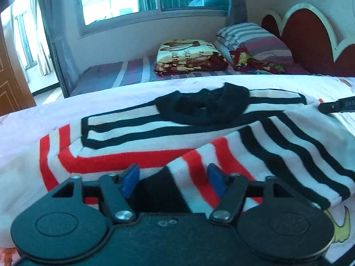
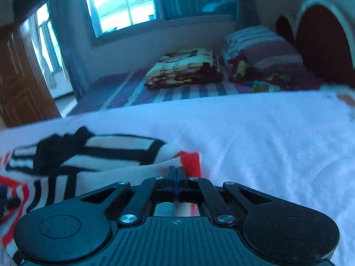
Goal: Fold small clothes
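Note:
A small white sweater (image 1: 168, 130) with black and red stripes and a black collar lies on a white sheet (image 1: 26, 119). One striped sleeve is folded across its front. My left gripper (image 1: 173, 179) is open, its blue pads either side of the sleeve's black cuff at the sweater's near edge. My right gripper (image 2: 176, 175) is shut on the sweater's red-striped edge (image 2: 188, 161) at the garment's right side. In the right wrist view the sweater (image 2: 73, 161) lies to the left. The right gripper's tip shows at the right edge of the left wrist view (image 1: 337, 106).
The sheet (image 2: 255, 137) covers the bed's near part. Behind it are a striped mattress (image 1: 124, 73), a folded patterned blanket (image 1: 188, 57), a striped pillow (image 1: 255, 40) and a red headboard (image 1: 310, 37). A window and a wooden door (image 1: 11, 84) stand beyond.

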`<control>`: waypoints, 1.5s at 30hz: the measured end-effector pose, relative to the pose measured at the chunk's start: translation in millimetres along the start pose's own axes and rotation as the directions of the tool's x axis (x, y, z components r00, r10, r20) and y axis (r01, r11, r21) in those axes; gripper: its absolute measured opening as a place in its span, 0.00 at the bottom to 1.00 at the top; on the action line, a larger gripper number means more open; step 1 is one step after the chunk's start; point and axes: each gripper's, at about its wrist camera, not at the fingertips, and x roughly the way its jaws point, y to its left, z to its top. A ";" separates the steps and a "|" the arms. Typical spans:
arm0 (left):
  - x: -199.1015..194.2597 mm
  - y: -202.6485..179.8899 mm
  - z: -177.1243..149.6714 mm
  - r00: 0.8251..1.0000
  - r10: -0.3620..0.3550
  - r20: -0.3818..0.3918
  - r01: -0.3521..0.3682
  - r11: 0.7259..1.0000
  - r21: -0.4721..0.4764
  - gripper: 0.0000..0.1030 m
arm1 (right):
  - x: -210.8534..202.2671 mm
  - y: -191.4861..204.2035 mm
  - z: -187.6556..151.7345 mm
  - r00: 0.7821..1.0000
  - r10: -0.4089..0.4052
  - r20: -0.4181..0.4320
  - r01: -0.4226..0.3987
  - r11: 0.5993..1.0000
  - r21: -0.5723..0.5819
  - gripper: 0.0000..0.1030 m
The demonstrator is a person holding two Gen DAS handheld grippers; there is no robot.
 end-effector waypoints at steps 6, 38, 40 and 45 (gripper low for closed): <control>-20.7 -8.4 11.7 0.999 0.005 0.045 -0.002 0.998 -0.067 0.58 | -30.0 15.1 -5.0 1.000 0.025 0.017 -0.024 0.998 -0.051 0.00; -37.3 61.5 -12.2 0.997 -0.068 -0.044 0.054 0.960 -0.274 0.44 | -130.7 53.2 -102.2 0.996 -0.092 -0.010 0.093 0.996 0.015 0.00; -30.4 66.4 -7.0 0.992 -0.124 -0.034 0.110 0.955 -0.276 0.35 | -131.9 56.7 -102.3 0.992 -0.122 0.019 0.121 0.992 0.043 0.00; -33.3 67.7 14.4 0.992 -0.112 0.055 0.120 0.976 -0.181 0.05 | -119.9 64.9 -97.1 0.988 -0.156 -0.002 0.156 0.986 0.058 0.00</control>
